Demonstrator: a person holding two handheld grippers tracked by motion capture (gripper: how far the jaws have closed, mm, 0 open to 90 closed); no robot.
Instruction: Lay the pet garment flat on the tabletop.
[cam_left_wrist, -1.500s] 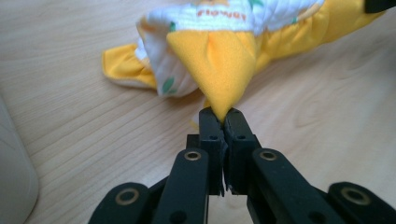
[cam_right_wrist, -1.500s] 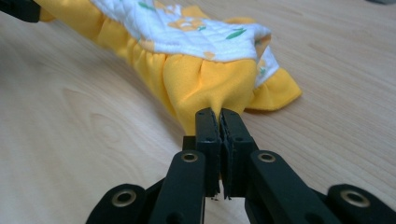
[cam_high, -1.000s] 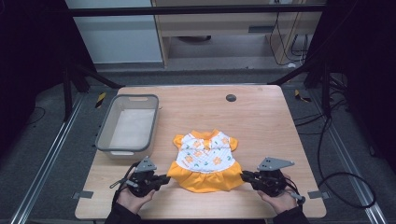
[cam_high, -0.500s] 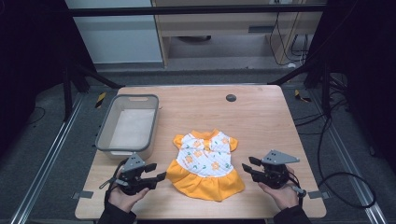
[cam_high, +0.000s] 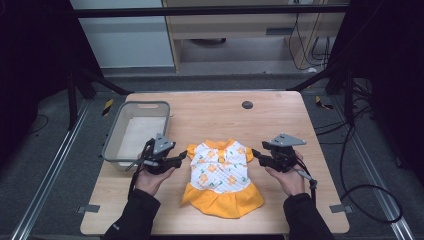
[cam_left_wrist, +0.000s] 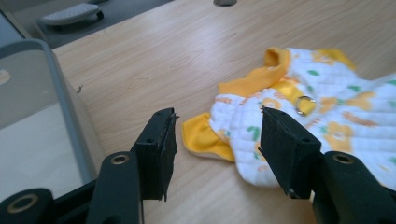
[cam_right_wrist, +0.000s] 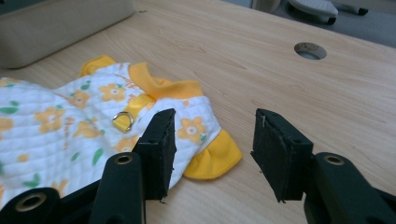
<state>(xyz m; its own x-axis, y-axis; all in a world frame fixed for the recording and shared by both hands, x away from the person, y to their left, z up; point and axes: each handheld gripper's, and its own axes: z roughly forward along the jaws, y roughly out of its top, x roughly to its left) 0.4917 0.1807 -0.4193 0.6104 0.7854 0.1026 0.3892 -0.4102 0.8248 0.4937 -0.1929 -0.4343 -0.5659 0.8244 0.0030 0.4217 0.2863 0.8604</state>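
Orange-skirted dress (cam_high: 220, 176) flat, collar toward the far edge, hem toward the person; both tools wide open, empty.

Blk tongs (cam_high: 184, 156), grey plates, dark sleeves (cam_high: 132, 220).

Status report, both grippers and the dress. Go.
Left gripper open at left sleeve. Right gripper open at right sleeve. Dress flat on table, ungripped. Nothing in the way.

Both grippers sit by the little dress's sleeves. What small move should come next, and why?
Probably ease each gripper inward and close on its sleeve. The left gripper and right gripper both stand open beside the dress, which lies flat on the table, sleeves within reach but not yet gripped.
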